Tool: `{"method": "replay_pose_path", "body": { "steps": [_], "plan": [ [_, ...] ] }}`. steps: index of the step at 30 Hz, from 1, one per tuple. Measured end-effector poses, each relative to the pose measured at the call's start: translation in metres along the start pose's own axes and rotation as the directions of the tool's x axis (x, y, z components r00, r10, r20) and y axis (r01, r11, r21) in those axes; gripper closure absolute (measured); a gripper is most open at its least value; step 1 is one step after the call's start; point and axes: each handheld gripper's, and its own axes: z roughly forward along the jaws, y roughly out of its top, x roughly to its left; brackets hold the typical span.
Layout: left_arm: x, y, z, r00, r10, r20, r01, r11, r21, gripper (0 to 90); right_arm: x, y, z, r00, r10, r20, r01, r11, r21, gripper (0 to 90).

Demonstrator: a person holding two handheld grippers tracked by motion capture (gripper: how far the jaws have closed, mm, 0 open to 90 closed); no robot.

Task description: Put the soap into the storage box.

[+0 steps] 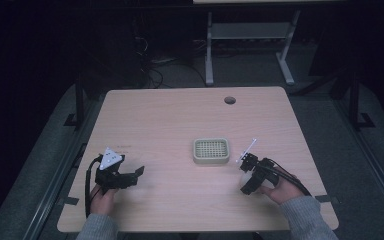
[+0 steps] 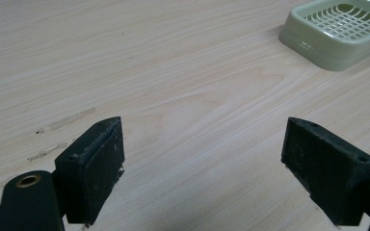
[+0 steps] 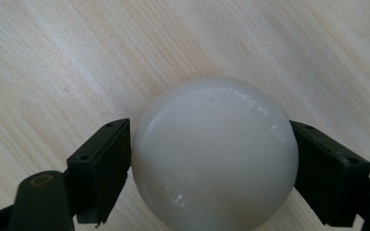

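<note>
From the high view, a white ball (image 1: 244,178) is seen held at the right gripper (image 1: 248,176), just right of the basket (image 1: 211,151). In the left gripper view, the left gripper (image 2: 202,168) is spread over bare table (image 2: 173,72). In the right gripper view, the ball (image 3: 215,154) is clamped between both jaws.

glossy white ball (image 3: 215,154) between the right tool's (image 3: 212,166) jaws, above the table

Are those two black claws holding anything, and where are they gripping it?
The right gripper holds a white ball, its jaws pressed on the ball's opposite sides. The left gripper is open and holds nothing.
</note>
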Motion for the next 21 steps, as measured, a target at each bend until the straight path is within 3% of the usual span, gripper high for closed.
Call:
{"method": "replay_pose_path", "body": {
  "steps": [21],
  "plan": [
    [0.0003,0.0002,-0.0010,1.0000,0.001,-0.002,-0.001,1.0000,-0.002,14.8,-0.0011,0.0010,0.0045,0.9999,-0.012,0.006,0.012,1.000,0.021,23.1]
  ]
}}
